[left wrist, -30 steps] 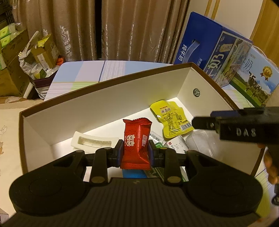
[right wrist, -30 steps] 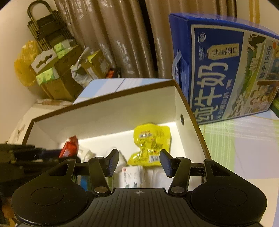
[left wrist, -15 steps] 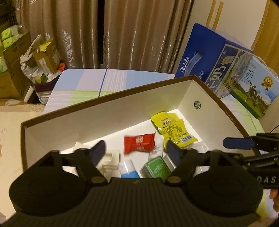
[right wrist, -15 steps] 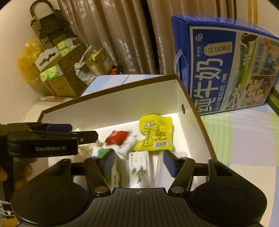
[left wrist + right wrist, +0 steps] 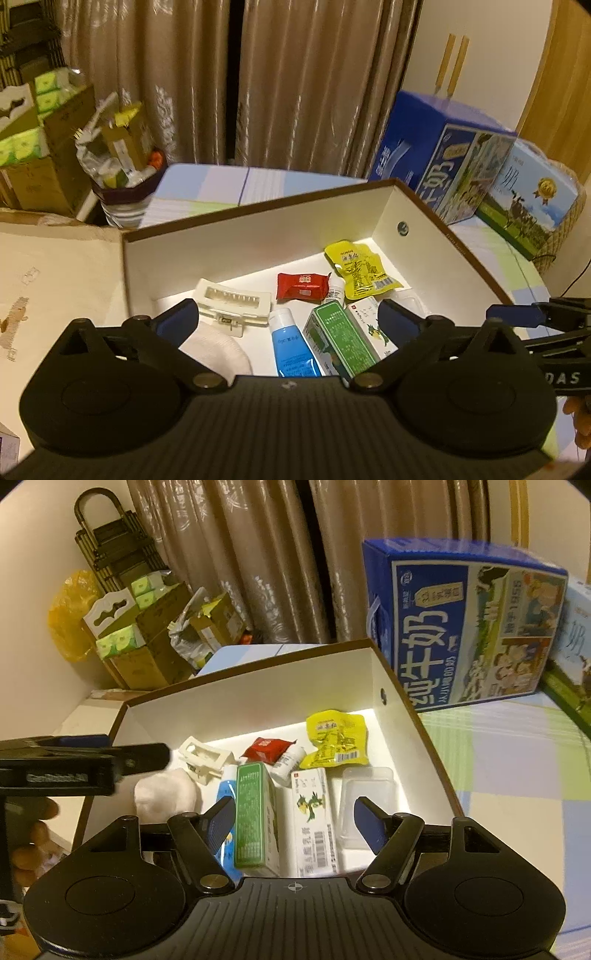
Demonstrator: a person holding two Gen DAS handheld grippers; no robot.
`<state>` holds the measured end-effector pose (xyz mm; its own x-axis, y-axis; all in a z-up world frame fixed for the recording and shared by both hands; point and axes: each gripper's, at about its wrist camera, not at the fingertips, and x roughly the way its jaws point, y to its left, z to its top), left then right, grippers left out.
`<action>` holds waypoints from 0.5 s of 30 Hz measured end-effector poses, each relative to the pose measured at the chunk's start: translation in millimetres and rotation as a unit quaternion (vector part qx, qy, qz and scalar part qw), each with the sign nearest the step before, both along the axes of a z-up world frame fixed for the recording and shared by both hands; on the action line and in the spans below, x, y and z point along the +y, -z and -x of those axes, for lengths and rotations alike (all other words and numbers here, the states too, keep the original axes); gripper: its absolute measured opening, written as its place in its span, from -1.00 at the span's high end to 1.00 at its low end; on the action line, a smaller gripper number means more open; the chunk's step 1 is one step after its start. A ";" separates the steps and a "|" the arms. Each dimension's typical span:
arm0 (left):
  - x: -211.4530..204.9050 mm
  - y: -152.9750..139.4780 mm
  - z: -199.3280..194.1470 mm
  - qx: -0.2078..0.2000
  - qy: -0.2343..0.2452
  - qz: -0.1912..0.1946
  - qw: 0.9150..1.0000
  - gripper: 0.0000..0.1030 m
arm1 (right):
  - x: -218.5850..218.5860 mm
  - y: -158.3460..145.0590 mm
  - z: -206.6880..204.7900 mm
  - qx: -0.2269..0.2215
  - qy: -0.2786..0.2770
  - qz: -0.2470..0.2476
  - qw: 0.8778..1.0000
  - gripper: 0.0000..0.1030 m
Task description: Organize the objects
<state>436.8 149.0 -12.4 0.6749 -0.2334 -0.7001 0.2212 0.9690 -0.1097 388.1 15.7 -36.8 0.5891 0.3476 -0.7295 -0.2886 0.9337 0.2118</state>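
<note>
Inside the box [image 5: 439,258], the red packet [image 5: 303,286] that the left tool [image 5: 288,325] was pinching a second ago now lies flat beside the yellow pouch [image 5: 360,275], so we judge that item stowed. Both our tools, the right tool [image 5: 295,821] included, hang spread and empty above the box, free for another object.
</note>
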 end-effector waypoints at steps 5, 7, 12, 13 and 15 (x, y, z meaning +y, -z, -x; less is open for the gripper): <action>1.0 -19.0 37.6 -0.034 -0.004 -0.010 0.999 -0.97 | -4.4 -8.3 20.8 -0.009 0.001 -0.003 1.000 -0.33; -0.4 -25.6 51.9 -0.046 -0.006 -0.016 0.999 -0.97 | -6.5 -10.5 29.6 -0.013 -0.001 -0.005 1.000 -0.33; -2.8 -40.2 87.3 -0.058 -0.022 -0.015 0.998 -0.97 | -12.0 -17.7 52.0 -0.027 -0.011 0.002 1.000 -0.33; -2.8 -42.5 93.4 -0.058 -0.026 -0.013 0.998 -0.97 | -14.4 -18.9 56.4 -0.029 -0.013 -0.002 0.999 -0.33; -4.3 -46.7 106.1 -0.057 -0.033 -0.015 0.998 -0.97 | -20.5 -22.5 64.7 -0.034 -0.017 -0.015 0.999 -0.33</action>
<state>330.7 144.7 34.3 0.7635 -0.1660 -0.6241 0.1657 0.9844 -0.0591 323.4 -4.8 -14.3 0.6246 0.3886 -0.6774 -0.3339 0.9170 0.2183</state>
